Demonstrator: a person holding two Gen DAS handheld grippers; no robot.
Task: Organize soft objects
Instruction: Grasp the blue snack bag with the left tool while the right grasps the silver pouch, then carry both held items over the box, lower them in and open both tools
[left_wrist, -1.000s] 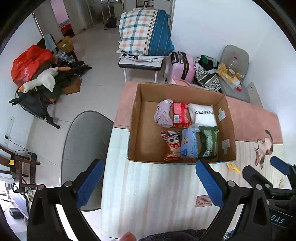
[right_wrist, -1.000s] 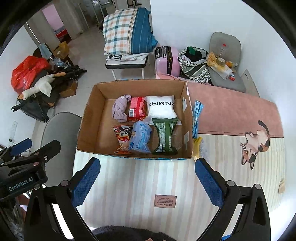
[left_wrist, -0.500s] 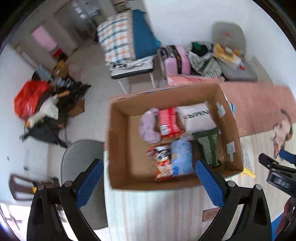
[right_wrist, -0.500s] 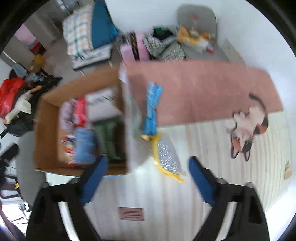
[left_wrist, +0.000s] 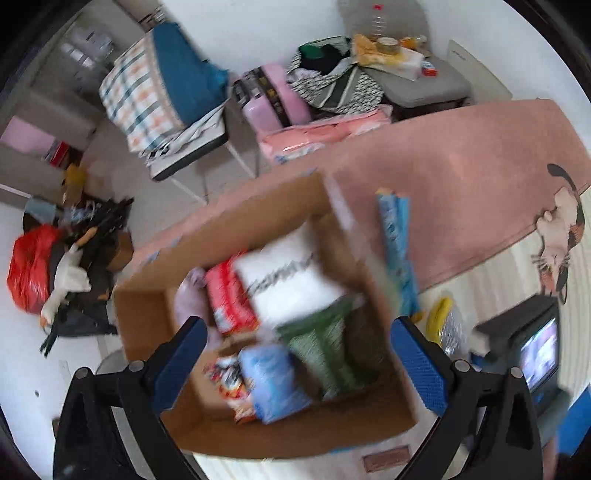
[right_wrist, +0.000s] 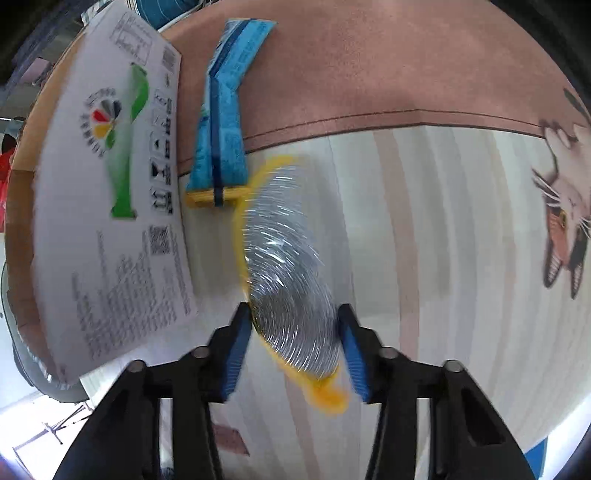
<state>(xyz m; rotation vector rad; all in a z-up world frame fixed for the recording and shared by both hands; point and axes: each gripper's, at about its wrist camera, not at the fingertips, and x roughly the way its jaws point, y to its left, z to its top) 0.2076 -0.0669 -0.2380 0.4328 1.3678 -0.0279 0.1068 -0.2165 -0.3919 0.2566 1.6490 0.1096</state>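
A cardboard box (left_wrist: 155, 314) on the table holds several soft packs: a white pack (left_wrist: 291, 280), a red pack (left_wrist: 229, 299), a green pack (left_wrist: 325, 350), a light blue pack (left_wrist: 273, 384). My left gripper (left_wrist: 295, 365) is open and empty above the box's near side. My right gripper (right_wrist: 295, 347) is low over the table beside the box, and its pads (right_wrist: 236, 347) sit on either side of a silver pack with yellow edges (right_wrist: 288, 269). The jaws are half closed around it. A blue pack (right_wrist: 225, 122) lies just beyond, also in the left wrist view (left_wrist: 399, 254).
The box's printed white side wall (right_wrist: 110, 192) stands close to the left of the right gripper. The table carries a pink and striped cloth (right_wrist: 424, 229) with a cat picture (right_wrist: 565, 206). Chairs with bedding (left_wrist: 166, 88) and bags (left_wrist: 332, 85) stand behind the table.
My right gripper dropped down to the table right of the box and narrowed around the silver pack. My left gripper swung right and forward over the box, still open.
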